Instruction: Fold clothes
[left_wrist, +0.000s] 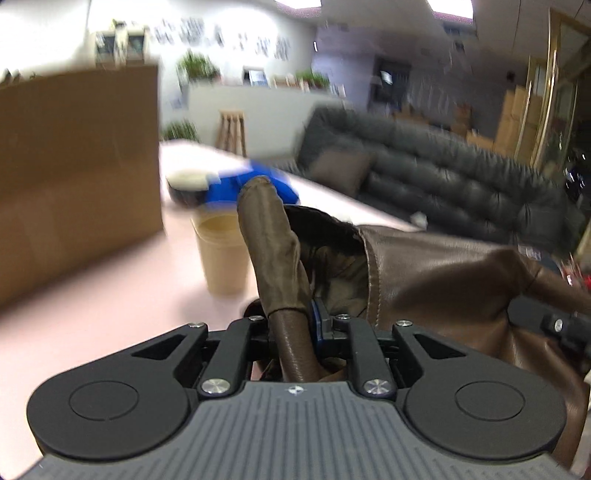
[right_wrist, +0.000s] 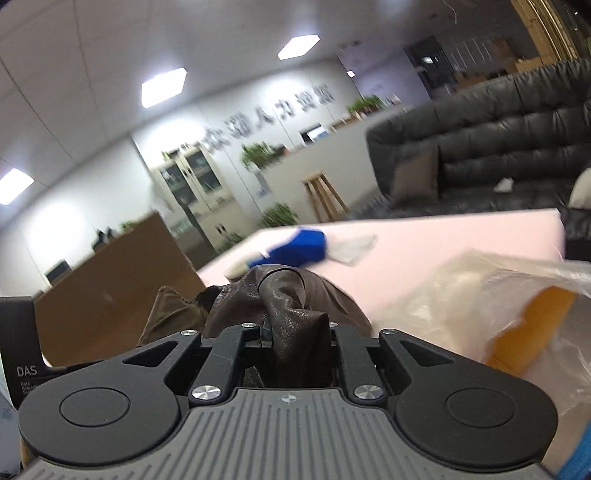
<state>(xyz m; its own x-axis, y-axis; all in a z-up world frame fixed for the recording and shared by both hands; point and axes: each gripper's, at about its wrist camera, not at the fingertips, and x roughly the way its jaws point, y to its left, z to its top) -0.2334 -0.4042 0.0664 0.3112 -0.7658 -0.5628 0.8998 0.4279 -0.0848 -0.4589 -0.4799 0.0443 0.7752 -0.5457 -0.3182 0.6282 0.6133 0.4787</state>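
Gripping a fold of the brown leather-look jacket, the left tongs are closed on a rolled edge of it, which stands up between the fingers. Rest of the garment bunches to the right of those tongs, lifted off the pale pink worktop; dark lining shows inside.

Right tongs likewise clamped on a crumpled bunch of the same jacket, the material filling the gap between the fingers.

On the worktop beyond the jacket: a tan paper cup, upright; a blue and white object, blurred, kind unclear. A large brown cardboard box stands at the left of the left view. In the right view, a clear plastic bag with an orange-yellow item inside lies right of the tongs.

Background: black leather sofa with a brown cushion, wooden stool, potted plants. Both views motion-blurred.
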